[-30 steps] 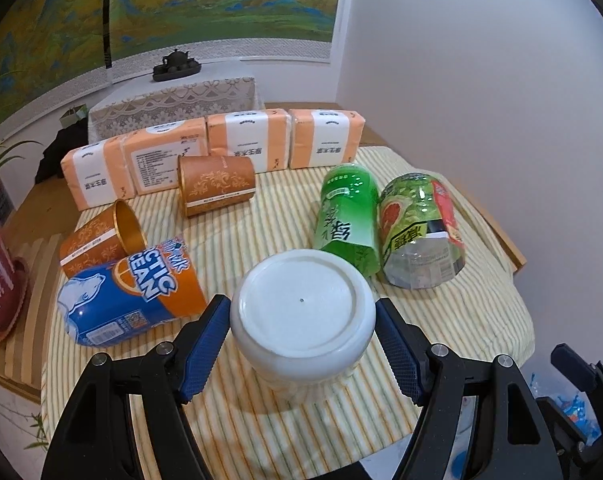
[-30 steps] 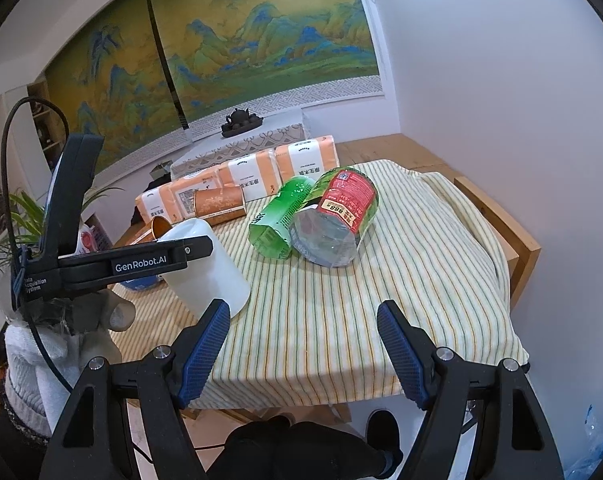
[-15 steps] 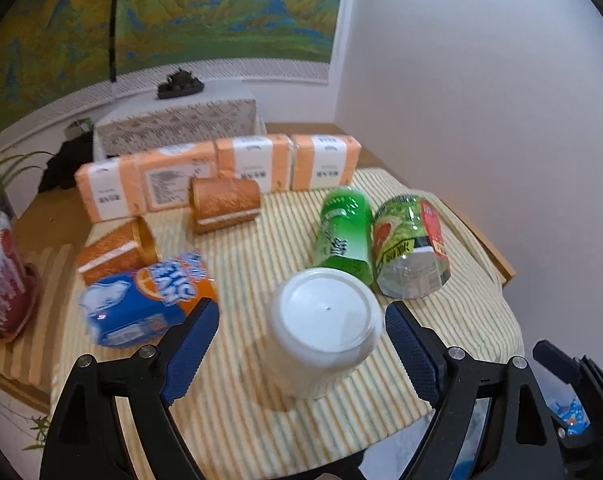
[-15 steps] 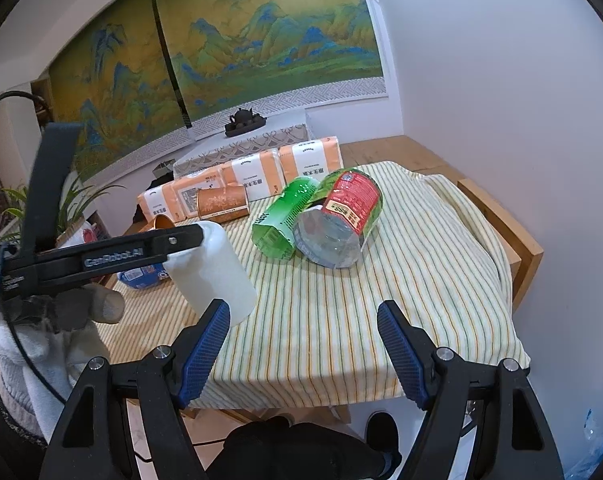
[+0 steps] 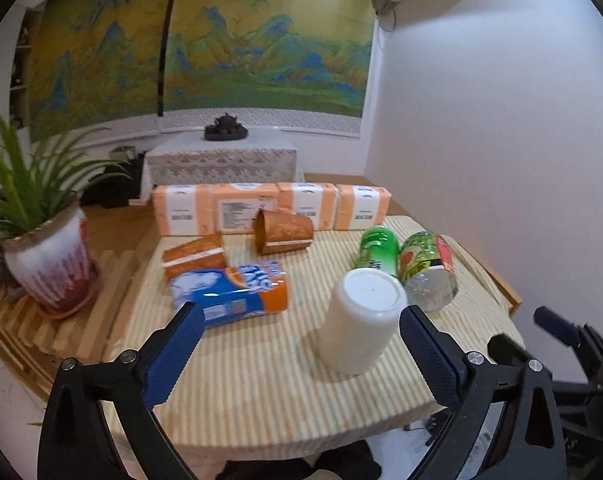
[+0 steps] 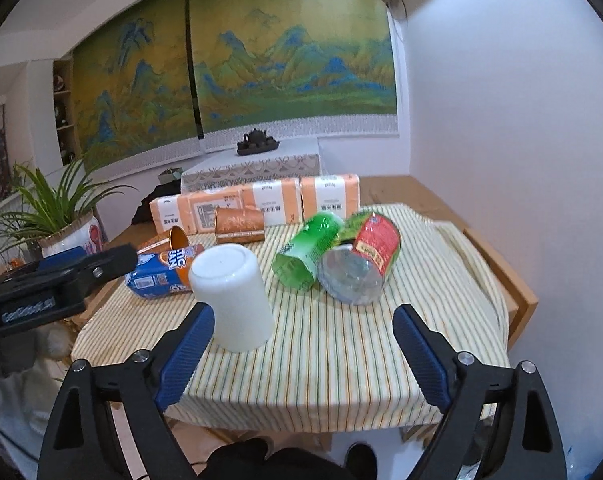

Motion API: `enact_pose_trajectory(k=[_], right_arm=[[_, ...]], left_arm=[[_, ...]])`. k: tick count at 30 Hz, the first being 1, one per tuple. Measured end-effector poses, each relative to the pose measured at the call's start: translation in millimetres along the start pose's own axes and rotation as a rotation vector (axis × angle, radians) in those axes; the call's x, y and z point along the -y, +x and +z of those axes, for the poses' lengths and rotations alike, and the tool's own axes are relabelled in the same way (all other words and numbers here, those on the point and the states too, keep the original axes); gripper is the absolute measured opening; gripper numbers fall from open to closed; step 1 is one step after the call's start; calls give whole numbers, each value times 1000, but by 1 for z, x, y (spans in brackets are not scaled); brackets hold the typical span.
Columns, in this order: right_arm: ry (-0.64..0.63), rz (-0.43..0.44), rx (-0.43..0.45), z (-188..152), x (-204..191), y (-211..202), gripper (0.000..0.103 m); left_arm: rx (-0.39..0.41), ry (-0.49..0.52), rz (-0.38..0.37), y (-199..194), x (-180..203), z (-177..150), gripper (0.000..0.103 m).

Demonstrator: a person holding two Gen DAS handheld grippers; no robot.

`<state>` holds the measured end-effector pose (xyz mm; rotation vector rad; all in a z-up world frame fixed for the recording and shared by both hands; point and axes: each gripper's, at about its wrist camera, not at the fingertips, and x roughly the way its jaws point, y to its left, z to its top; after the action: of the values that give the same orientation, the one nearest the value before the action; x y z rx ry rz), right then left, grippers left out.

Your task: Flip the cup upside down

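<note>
The white cup point(image 5: 363, 320) stands upside down on the striped tablecloth point(image 5: 261, 380), base up. It also shows in the right wrist view point(image 6: 233, 296). My left gripper point(image 5: 301, 356) is open and empty, pulled back toward the near edge, with the cup ahead and slightly right between its jaws' lines. My right gripper point(image 6: 301, 354) is open and empty at the table's near edge, the cup ahead to its left. The left gripper's body point(image 6: 53, 284) shows at the left of the right wrist view.
A blue and orange can point(image 5: 229, 294), two orange cups point(image 5: 283, 230) point(image 5: 195, 258), a green bottle point(image 5: 377, 250) and a clear bottle point(image 5: 429, 272) lie on the cloth. Orange packs point(image 5: 269, 208) line the back. A potted plant point(image 5: 45, 264) stands left. A wall is right.
My left gripper let go of the cup, opened wider and drew back and up from it. The cup stays upside down on the cloth. The right gripper barely moved.
</note>
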<state>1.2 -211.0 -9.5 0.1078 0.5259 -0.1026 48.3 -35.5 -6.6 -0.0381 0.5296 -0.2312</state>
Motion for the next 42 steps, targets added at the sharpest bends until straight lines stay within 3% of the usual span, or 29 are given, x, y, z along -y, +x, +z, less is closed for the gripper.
enact_pose_trajectory(k=[5, 13, 42], right_arm=[[-48, -18, 35, 1, -13, -1, 93], [-42, -21, 58, 0, -18, -7, 94], [-49, -21, 63, -2, -24, -10, 94]], left_arm=[[58, 4, 75, -24, -9, -10, 102], [88, -15, 103, -47, -17, -21, 102], [98, 4, 113, -44, -9, -22, 102]])
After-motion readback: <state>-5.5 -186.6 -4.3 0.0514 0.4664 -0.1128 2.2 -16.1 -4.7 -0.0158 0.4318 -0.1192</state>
